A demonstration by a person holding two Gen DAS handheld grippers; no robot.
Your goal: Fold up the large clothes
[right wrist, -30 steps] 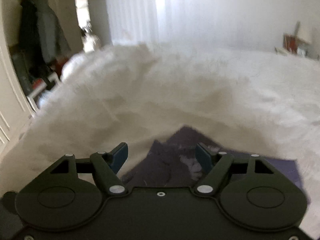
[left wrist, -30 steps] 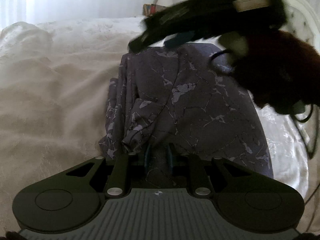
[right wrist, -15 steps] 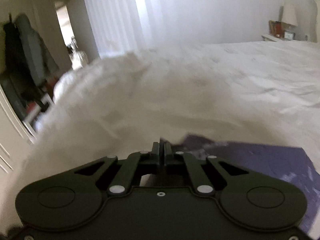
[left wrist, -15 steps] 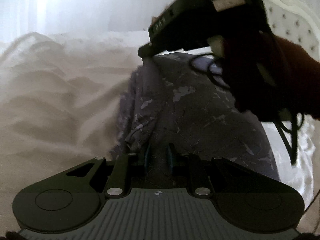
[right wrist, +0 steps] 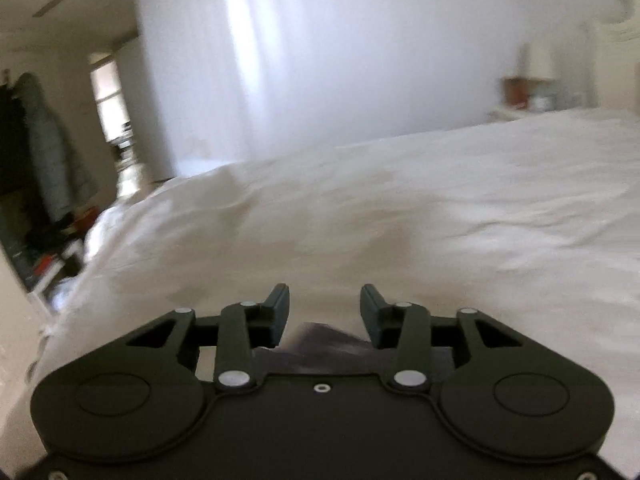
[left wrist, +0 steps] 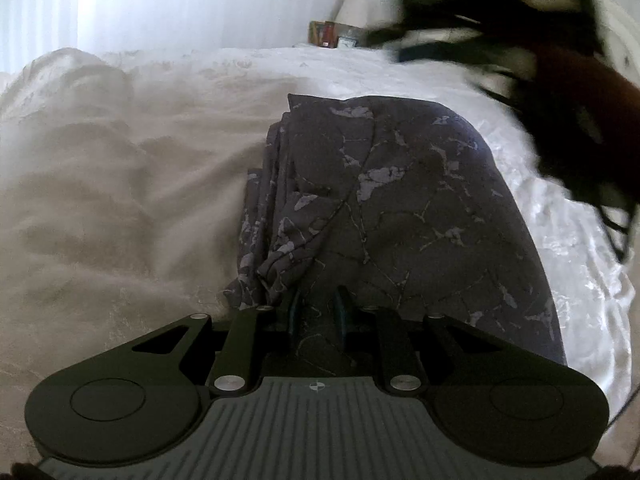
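No readable writing or brand; only small round emblem [left wrist: 316, 386] on left gripper body.

Left gripper [left wrist: 316, 308] low at near edge of dark patterned garment [left wrist: 400, 208], jaws narrow, pinching cloth fold.

Garment folded on white bedspread [left wrist: 120, 200].

Right gripper [right wrist: 325, 312] raised, motion-blurred, jaws wide apart, holding nothing; garment edge just beneath.
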